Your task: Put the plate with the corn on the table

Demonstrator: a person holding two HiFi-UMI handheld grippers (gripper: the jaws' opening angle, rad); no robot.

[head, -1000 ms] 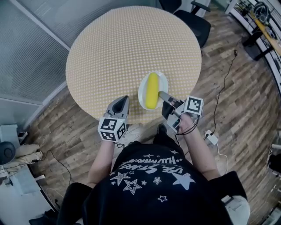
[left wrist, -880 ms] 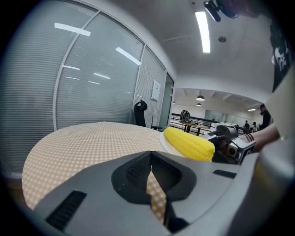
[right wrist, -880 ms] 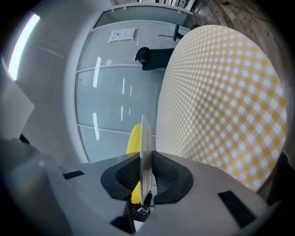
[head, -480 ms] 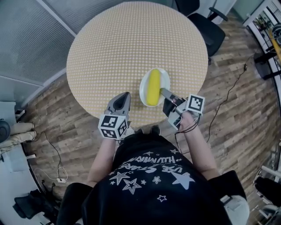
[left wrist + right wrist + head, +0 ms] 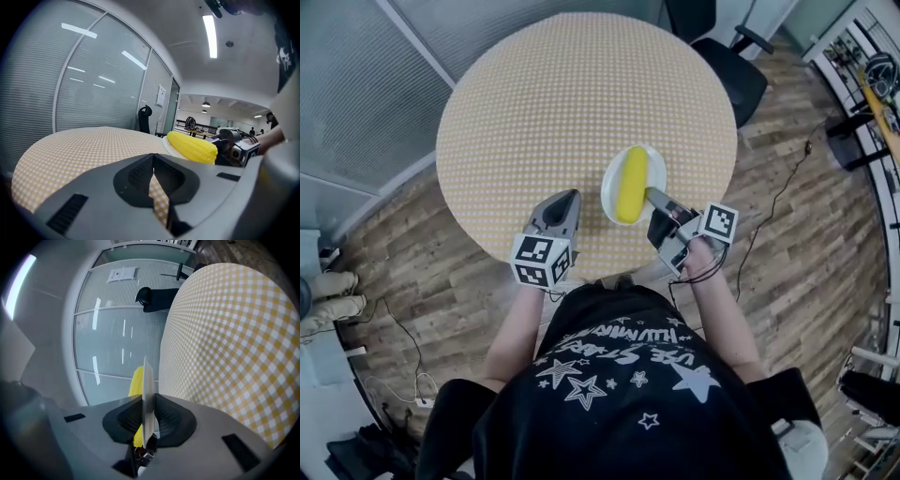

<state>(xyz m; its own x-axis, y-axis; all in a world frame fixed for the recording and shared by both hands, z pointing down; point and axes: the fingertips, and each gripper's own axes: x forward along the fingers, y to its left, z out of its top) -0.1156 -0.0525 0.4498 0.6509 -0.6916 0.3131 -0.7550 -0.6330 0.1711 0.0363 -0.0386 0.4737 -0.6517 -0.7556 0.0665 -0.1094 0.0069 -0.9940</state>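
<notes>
The plate [image 5: 655, 170] is white and carries one yellow corn cob [image 5: 629, 185] lying lengthwise across it. It sits over the near right part of the round table [image 5: 553, 89], which is covered with a yellow and white checked cloth. From above we cannot tell whether its underside touches the cloth or hangs just over it.

Our right gripper [image 5: 652, 195] comes in from the near right, and its jaws are clamped on the plate's near rim. In the right gripper view the rim shows edge-on, squeezed between the two dark pads, with the corn just behind it.

Our left gripper [image 5: 568, 199] hovers over the near edge of the table, just left of the plate and apart from it. In the left gripper view its jaws meet at the tips with nothing between them, and the plate and corn appear beyond them to the right.

A black chair [image 5: 727, 75] stands on the wooden floor [image 5: 806, 234] at the far side of the table.
</notes>
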